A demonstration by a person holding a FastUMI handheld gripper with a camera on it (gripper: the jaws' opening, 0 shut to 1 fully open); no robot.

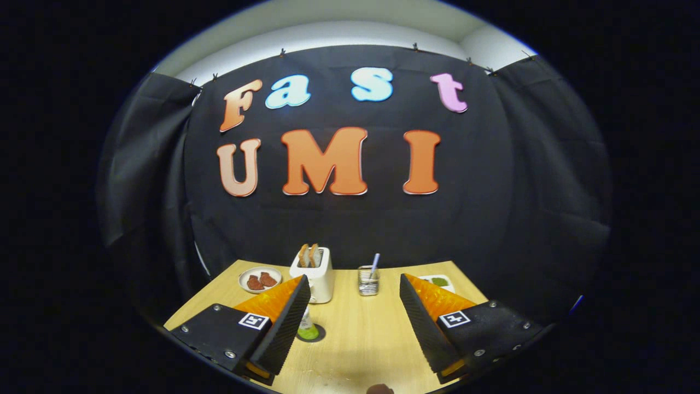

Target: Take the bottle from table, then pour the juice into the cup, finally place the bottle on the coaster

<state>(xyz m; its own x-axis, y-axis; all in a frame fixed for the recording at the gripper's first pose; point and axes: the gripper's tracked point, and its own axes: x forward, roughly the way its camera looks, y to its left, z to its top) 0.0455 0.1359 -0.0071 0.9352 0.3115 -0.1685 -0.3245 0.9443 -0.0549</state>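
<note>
Both fingers of the hand-held gripper (pixel 350 323) stand wide apart holding nothing, so the half-hidden bottle (pixel 307 327) beside one finger risks being toppled.

The table (pixel 355 328) is looking like pale wood-grain laminate, smooth and giving off a soft sheen. The gripper (pixel 354 317) is hanging wide open over it with nothing between its fingers; the fingers (pixel 284 328) are showing matt black ribbed pads that look rubbery, backed by glossy orange plastic, with bright metal screws in the black mounts. The toaster (pixel 316 276) is looking like smooth cream plastic (could be enamel, can't tell). The cup (pixel 368 280) is looking like metal mesh. The bottle (pixel 307 326) is showing clear plastic over green. The wall cloth is hanging matt and creased.
</note>
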